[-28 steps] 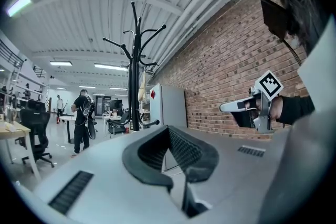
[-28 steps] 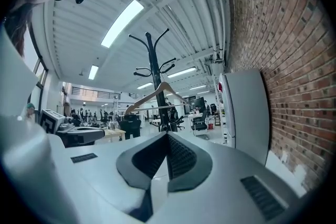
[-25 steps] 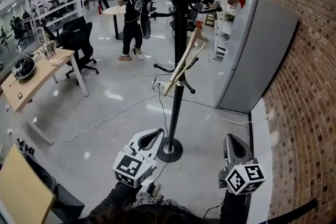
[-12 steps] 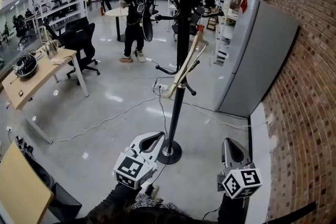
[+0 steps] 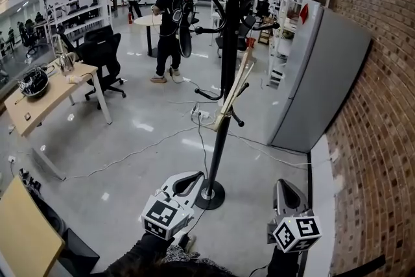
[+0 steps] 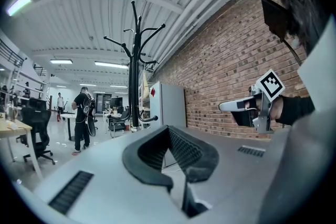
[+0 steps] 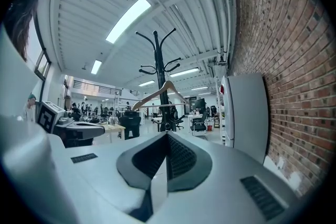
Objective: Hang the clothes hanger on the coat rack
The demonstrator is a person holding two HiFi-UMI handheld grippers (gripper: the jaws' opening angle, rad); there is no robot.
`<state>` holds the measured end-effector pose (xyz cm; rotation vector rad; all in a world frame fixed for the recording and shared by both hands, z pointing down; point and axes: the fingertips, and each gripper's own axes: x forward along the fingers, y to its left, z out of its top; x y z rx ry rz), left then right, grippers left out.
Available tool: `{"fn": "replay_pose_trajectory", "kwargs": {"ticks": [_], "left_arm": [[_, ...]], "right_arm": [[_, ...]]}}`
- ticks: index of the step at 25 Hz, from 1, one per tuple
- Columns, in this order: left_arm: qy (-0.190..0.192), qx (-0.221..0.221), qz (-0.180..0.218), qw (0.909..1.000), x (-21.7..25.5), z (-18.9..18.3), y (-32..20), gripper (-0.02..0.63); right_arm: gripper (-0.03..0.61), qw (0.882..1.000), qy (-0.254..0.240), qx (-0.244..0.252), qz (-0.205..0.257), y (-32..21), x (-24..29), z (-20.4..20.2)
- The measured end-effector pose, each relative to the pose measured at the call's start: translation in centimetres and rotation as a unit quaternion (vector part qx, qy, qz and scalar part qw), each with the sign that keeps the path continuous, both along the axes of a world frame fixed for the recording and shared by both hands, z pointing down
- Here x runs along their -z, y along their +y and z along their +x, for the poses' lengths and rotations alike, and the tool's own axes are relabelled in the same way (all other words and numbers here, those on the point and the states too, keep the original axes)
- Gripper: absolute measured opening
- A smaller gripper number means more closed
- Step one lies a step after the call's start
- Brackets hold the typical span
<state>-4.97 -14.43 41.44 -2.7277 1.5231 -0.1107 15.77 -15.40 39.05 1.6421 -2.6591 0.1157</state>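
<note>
The black coat rack [image 5: 225, 68] stands on its round base [image 5: 209, 194] just ahead of me. A pale wooden clothes hanger [image 5: 235, 89] hangs from one of its arms, slanting down along the pole. Neither gripper touches it. Both are low in the head view, level and well short of the rack: my left gripper [image 5: 198, 176] near the base, my right gripper [image 5: 281, 184] further right. Each is shut with nothing between its jaws. The left gripper view shows the rack [image 6: 135, 60] and hanger [image 6: 144, 84]; the right gripper view shows the hanger [image 7: 163, 93] face-on.
A tall grey cabinet [image 5: 318, 74] stands against the brick wall [image 5: 382, 139] on the right. Wooden desks [image 5: 45, 100] and a black office chair [image 5: 104, 55] are at left. A person [image 5: 170, 23] stands beyond the rack. Cables [image 5: 130, 152] run across the floor.
The head view has shifted slightly, so both grippers sit a little lower in frame. The hanger hangs on the rack as before and both grippers stay shut.
</note>
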Motion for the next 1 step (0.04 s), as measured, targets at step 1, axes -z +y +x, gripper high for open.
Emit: {"fn": "replay_pose_trajectory", "kwargs": {"ticks": [1], "left_arm": [[0.0,0.0,-0.001,1.0,-0.09,-0.06,0.02,0.008]], "right_arm": [[0.008,1.0,0.001,0.0,0.0,0.03,-0.05,-0.04]]}}
